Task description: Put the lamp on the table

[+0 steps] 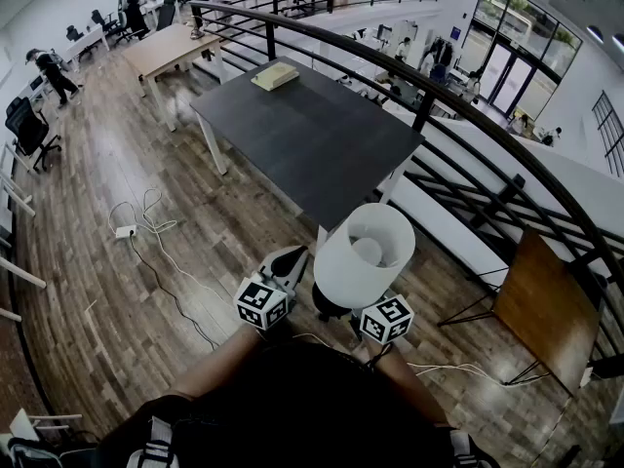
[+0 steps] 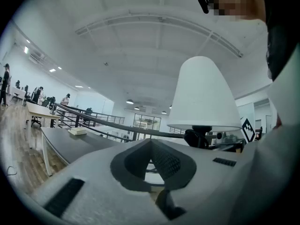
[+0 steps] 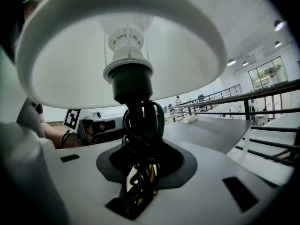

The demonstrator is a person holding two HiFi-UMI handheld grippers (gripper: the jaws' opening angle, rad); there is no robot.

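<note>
White lamp (image 1: 363, 252) upright, stem clamped in right gripper (image 3: 140, 146) | dark table (image 1: 312, 135) straight ahead of its fingers (image 3: 180, 161) (edge near) | left gripper (image 2: 151, 142) closed, empty, alongside.

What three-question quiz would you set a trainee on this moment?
1. Which gripper holds the lamp? A. left B. right C. both
2. True or false: the lamp stands on the table.
3. What is wound round the lamp below its shade?

Key
1. B: the right gripper is shut on it; the left gripper holds nothing.
2. False: it is held up in the gripper, not set down.
3. Its black cord.
</note>
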